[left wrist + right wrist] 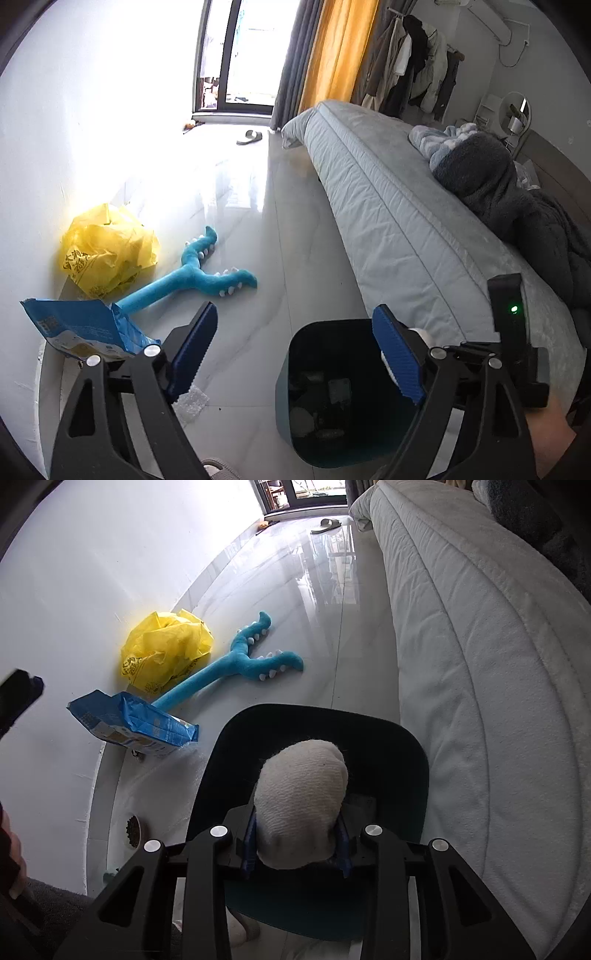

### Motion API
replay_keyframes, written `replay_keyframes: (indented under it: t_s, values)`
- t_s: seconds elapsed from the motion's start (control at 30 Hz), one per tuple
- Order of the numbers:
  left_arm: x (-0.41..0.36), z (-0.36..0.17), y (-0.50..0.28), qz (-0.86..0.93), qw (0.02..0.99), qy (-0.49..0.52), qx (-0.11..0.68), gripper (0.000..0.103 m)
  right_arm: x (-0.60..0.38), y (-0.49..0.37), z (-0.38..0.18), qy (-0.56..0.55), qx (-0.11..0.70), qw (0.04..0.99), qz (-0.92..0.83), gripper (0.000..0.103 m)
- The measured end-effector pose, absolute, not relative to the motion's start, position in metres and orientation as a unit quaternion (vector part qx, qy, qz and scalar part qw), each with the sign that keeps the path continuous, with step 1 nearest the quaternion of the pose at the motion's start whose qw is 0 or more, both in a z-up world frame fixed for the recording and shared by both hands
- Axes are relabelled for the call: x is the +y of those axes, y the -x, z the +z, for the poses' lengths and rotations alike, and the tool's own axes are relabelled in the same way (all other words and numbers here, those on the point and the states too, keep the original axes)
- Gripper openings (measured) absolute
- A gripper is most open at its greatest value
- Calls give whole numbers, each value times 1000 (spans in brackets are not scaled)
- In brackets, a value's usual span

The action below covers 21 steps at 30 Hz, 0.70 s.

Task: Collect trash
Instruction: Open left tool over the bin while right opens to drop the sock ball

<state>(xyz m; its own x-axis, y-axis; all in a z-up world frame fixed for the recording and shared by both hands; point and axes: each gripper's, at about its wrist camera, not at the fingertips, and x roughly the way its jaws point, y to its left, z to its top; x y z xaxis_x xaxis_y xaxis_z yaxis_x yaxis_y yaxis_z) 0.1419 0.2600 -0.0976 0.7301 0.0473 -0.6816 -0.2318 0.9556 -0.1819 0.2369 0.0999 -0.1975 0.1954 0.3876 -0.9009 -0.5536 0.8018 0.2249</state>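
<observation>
My right gripper (pixel 297 843) is shut on a white balled-up sock (pixel 303 805) and holds it over the open dark teal trash bin (pixel 402 753). The bin also shows in the left wrist view (pixel 295 354), with some dark trash inside. My left gripper (pixel 295 350) is open and empty, above the floor beside the bin. A crumpled yellow plastic bag (pixel 162 650) (pixel 107 251) and a torn blue snack bag (pixel 136 723) (pixel 81 328) lie on the floor by the wall, left of the bin.
A blue plush toy (pixel 243 657) (pixel 195 273) lies between the yellow bag and the bin. A bed (pixel 480 664) (pixel 399 221) runs along the right. A small bowl (pixel 133 830) and a bit of bubble wrap (pixel 190 404) sit on the floor near the wall. A slipper (pixel 249 137) lies by the window.
</observation>
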Motion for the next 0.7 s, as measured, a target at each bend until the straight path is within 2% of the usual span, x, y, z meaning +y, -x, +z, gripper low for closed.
replay_keyframes:
  t_s: [0.13, 0.17, 0.3, 0.6, 0.7]
  values:
    - [255, -80, -134, 74, 931, 120, 338, 91, 108, -236, -209, 86, 566, 763, 300, 37]
    - [253, -77, -132, 73, 932, 117, 334, 91, 110, -235, -212, 90, 570, 760, 299, 40]
    - [244, -58, -122, 70, 943, 94, 312, 94, 113, -229, -228, 115, 586, 746, 294, 63]
    - [217, -25, -93, 68, 954, 81, 281, 100, 79, -214, -193, 82, 565, 768, 290, 70]
    - [206, -18, -78, 71, 958, 66, 271, 100, 62, -205, -169, 60, 542, 783, 298, 76]
